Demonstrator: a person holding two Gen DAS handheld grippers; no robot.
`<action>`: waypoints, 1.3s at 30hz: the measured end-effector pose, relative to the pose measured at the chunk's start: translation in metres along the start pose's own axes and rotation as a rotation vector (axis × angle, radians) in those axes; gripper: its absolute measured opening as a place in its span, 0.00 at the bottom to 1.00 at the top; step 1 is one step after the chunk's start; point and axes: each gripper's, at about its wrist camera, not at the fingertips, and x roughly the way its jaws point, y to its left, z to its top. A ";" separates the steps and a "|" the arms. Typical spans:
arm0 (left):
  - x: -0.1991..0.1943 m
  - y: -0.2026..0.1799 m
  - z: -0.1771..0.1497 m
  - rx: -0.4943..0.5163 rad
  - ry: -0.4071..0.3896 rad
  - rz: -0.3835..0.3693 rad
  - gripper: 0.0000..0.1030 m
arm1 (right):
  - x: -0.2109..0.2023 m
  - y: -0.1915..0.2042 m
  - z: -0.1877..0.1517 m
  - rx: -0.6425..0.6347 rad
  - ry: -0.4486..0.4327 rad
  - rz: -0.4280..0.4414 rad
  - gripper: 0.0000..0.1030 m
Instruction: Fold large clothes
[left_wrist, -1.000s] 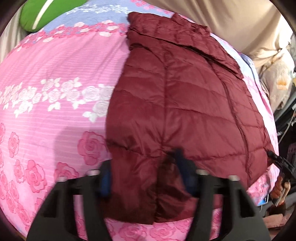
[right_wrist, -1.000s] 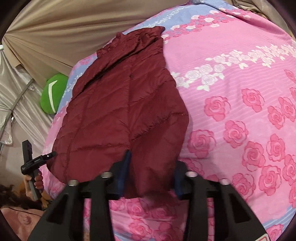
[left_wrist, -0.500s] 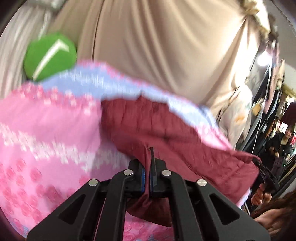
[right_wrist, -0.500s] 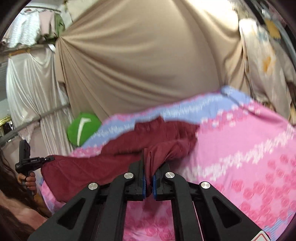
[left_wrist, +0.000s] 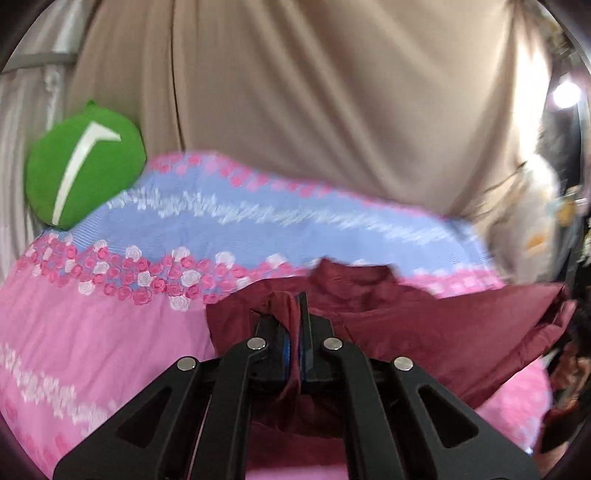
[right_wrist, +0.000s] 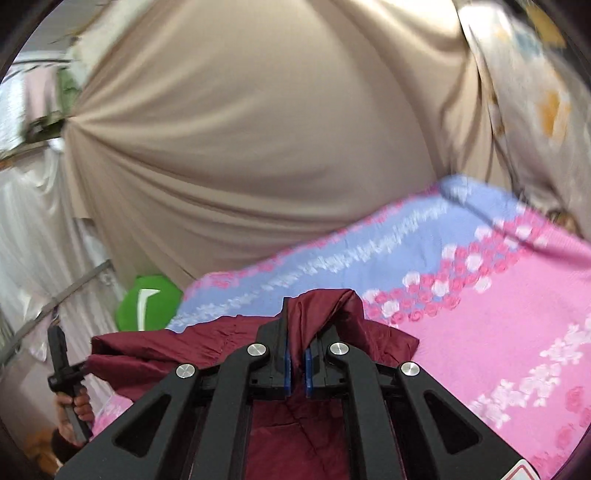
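Both grippers (left_wrist: 294, 314) (right_wrist: 297, 325) pinch the glossy maroon jacket (left_wrist: 443, 332).

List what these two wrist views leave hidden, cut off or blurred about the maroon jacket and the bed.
- Maroon jacket, left wrist view: its lower part is hidden behind the left tongs; its right end runs into the dark edge.
- Jacket, right wrist view: its near part is covered by the right tongs.
- Floral bedspread: print smeared by motion blur in both views.
- Green cushion, right wrist view: partly behind the bedspread.
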 end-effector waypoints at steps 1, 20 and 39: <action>0.027 0.002 0.004 -0.007 0.037 0.024 0.01 | 0.022 -0.005 0.002 0.022 0.026 -0.025 0.04; 0.115 0.052 -0.024 -0.092 0.074 0.027 0.73 | 0.099 -0.056 -0.023 0.005 0.107 -0.224 0.62; 0.051 0.033 -0.105 -0.108 0.290 -0.105 0.03 | 0.014 -0.045 -0.124 0.011 0.223 -0.191 0.02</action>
